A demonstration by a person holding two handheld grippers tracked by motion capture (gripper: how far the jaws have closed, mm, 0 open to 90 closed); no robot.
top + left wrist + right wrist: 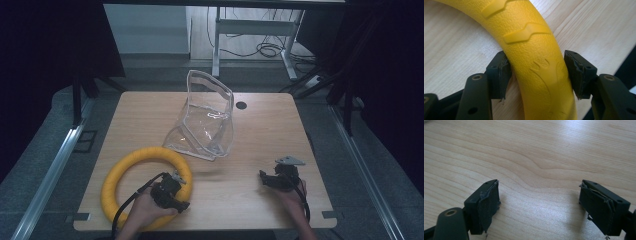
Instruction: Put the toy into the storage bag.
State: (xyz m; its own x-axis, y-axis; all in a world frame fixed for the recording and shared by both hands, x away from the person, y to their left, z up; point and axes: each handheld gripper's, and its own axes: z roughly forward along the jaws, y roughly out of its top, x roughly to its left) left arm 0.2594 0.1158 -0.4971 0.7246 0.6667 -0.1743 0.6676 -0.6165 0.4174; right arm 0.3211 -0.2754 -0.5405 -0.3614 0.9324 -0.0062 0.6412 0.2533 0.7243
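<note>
A big yellow ring (145, 186) lies flat on the near left part of the wooden table (260, 130). The left gripper (174, 192) sits over the ring's near right side. In the left gripper view, its two black jaws stand on either side of the ring (541, 67), one on the inside and one on the outside. The left pad (500, 75) looks like it touches the ring, but there is a small gap at the right pad (576, 72), so the jaws are around the ring and not squeezing it tight. A clear plastic bag (207, 117) stands open near the middle of the table, just past the ring. The right gripper (265, 177) rests low over the near right part of the table, well apart from the ring and the bag. In the right gripper view, its jaws are spread wide with bare wood (536, 157) between them, and they hold nothing.
</note>
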